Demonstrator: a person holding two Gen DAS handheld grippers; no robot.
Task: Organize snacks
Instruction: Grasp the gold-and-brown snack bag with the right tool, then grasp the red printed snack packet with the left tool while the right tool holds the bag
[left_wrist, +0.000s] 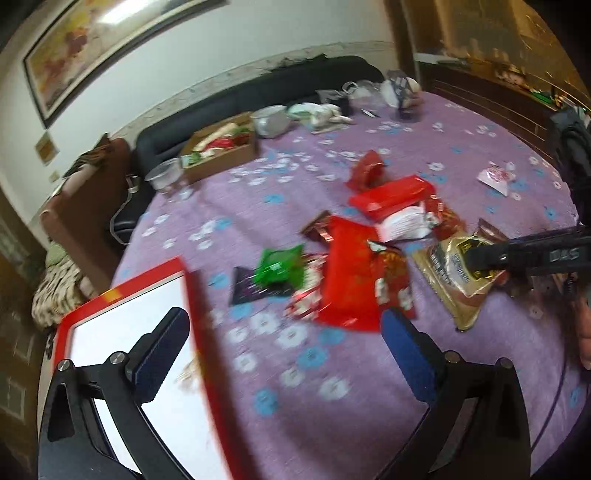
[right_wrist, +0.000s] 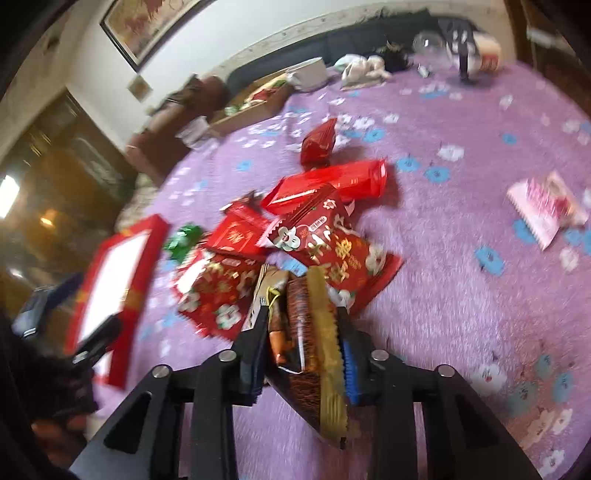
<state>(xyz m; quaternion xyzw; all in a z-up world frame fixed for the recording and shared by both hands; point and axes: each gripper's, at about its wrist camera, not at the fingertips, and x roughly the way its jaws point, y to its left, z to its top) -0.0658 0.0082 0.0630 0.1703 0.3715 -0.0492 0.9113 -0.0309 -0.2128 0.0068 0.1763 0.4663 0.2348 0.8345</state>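
Over purple cloth (right_wrist: 461, 258) — right gripper (right_wrist: 301, 354) jaws narrow, clamped on gold-brown packet (right_wrist: 314, 332); left gripper (left_wrist: 284, 354) jaws wide, empty.

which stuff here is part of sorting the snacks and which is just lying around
Part of the job:
gold and brown snack packet, pinched in the right gripper
pile of red snack packets
green packet
pink packet
red-edged tray at the left gripper
cardboard box

Lying about:
white bowl
clear plastic cup
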